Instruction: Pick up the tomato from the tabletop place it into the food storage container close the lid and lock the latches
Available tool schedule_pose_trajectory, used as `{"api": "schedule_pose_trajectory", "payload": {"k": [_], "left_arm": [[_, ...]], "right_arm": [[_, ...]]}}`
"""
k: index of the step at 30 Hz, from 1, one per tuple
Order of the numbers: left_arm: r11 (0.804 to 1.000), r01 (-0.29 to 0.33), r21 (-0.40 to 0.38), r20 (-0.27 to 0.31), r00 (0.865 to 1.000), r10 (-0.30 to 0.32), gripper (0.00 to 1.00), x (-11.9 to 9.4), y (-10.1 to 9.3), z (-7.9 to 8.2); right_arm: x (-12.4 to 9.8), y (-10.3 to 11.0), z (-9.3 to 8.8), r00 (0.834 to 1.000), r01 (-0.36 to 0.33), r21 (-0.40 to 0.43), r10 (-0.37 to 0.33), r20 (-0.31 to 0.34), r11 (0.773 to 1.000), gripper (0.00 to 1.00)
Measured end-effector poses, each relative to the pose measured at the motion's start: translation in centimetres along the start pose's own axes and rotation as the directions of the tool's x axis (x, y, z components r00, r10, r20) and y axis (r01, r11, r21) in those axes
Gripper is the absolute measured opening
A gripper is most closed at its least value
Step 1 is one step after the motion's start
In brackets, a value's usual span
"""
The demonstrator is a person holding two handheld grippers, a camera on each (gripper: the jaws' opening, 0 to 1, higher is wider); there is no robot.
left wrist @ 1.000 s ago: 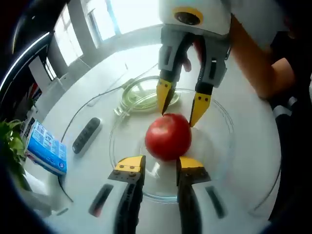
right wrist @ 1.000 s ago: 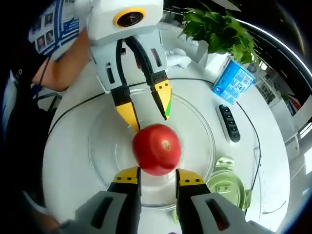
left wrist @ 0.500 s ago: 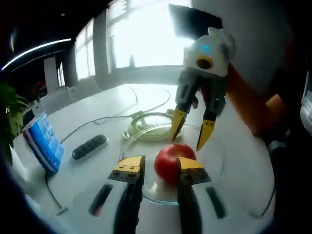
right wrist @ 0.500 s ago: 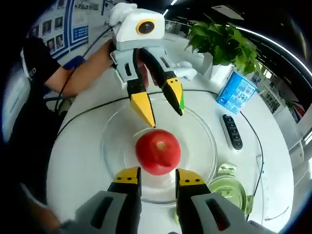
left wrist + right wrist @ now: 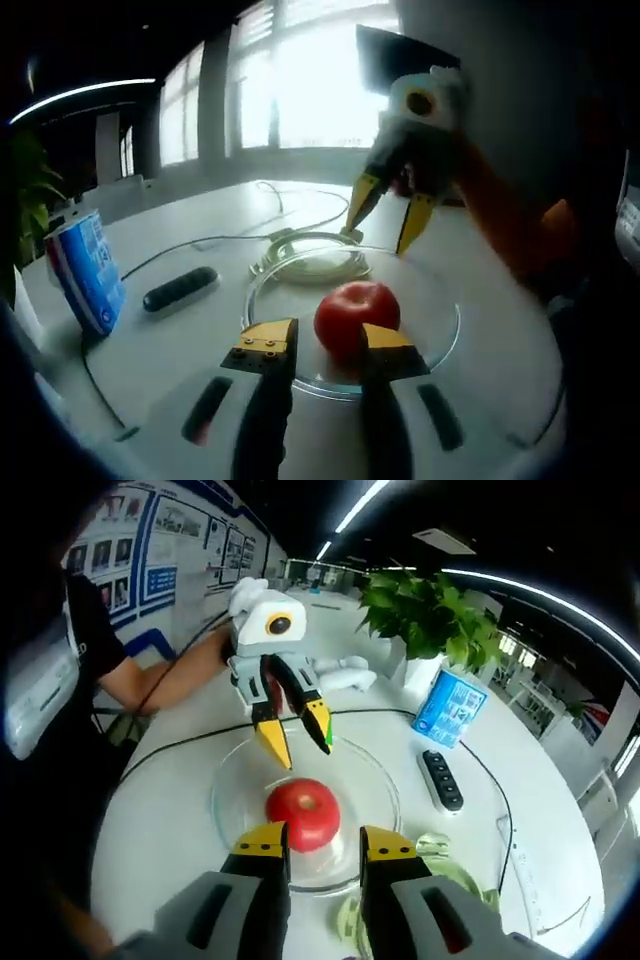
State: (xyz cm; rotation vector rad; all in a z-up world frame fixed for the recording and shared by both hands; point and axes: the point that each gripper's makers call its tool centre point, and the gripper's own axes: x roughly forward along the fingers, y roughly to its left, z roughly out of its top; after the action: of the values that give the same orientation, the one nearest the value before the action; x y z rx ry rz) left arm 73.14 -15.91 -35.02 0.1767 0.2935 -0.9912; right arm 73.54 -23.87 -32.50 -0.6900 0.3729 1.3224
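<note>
The red tomato (image 5: 357,313) lies inside a round clear container (image 5: 438,350) on the white table. In the left gripper view my left gripper (image 5: 328,345) is open just short of the tomato, with its yellow tips at the near rim. My right gripper (image 5: 383,225) hangs open above the far rim. In the right gripper view the tomato (image 5: 302,813) sits in the container (image 5: 222,792) ahead of my open right gripper (image 5: 325,842). The left gripper (image 5: 300,748) is open over the far side. The green-rimmed lid (image 5: 310,262) lies beside the container.
A black remote (image 5: 180,288) and a blue carton (image 5: 88,272) lie left of the container, with a cable running across the table. In the right gripper view, a potted plant (image 5: 425,615) stands behind the carton (image 5: 447,707). A person's arm (image 5: 175,680) reaches in from the left.
Both grippers have pulled back and up from the tomato, which stays in the container. Both views now look across the table from lower and farther off.
</note>
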Motion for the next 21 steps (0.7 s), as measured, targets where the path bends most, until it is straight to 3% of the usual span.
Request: {"api": "schedule_pose_trajectory", "payload": {"k": [4,8,13,21], "left_arm": [[1.0,-0.009,0.006,-0.002,1.0,0.009,0.15,0.1,0.0,0.0],[1.0,-0.017,0.023,-0.008,1.0,0.017,0.15,0.1,0.0,-0.1],[1.0,-0.006,0.03,-0.004,1.0,0.006,0.15,-0.1,0.0,-0.1],[1.0,-0.001,0.027,0.002,1.0,0.001,0.15,-0.1,0.0,-0.1]], "right_arm": [[-1.6,-1.1,0.3,0.997,0.061,0.033,-0.062,0.034,0.998,0.21],[-2.1,-0.8,0.5,0.997,0.039,0.029,-0.041,0.072,0.999,0.21],[-0.9,0.2,-0.8,1.0,-0.015,0.014,0.015,0.011,1.0,0.21],[-0.7,-0.1,-1.5,1.0,-0.021,0.01,0.021,-0.001,1.0,0.2]]}}
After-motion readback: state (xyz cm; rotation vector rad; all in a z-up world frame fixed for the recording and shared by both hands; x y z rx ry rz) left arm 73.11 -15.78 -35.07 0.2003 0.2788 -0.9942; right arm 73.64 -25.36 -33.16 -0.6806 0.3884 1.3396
